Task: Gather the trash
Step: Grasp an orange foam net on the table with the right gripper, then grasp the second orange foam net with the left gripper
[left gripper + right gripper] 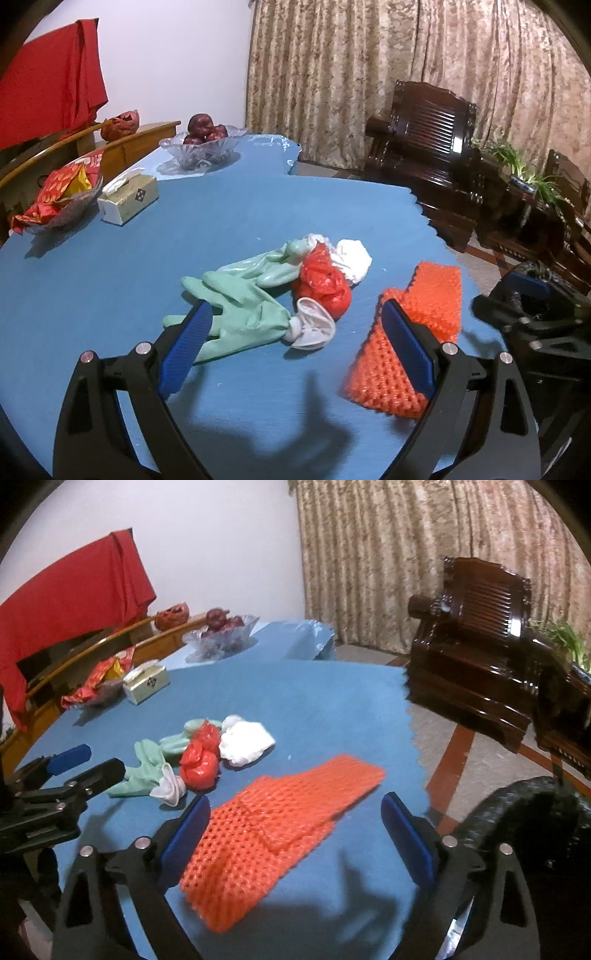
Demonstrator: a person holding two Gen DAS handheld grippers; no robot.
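Note:
On the blue tablecloth [110, 280] lies a pile of trash: pale green rubber gloves [240, 295], a crumpled red plastic bag [325, 284], white crumpled paper [351, 258] and a small white plastic wad [312, 328]. An orange foam net [406, 343] lies to their right. My left gripper [295, 317] is open above the table, its fingers straddling the gloves and the net's left edge. My right gripper [295, 812] is open over the orange net [273, 819]. The pile also shows in the right wrist view, with the red bag [199, 760] and gloves [147, 764] to the left.
A tissue box [129, 199], a glass bowl of red wrappers [55, 199] and a glass fruit bowl [203, 142] stand at the table's far left. Dark wooden armchairs [424, 147] stand beyond the right edge. A black-lined trash bin [528, 819] sits on the floor at the right.

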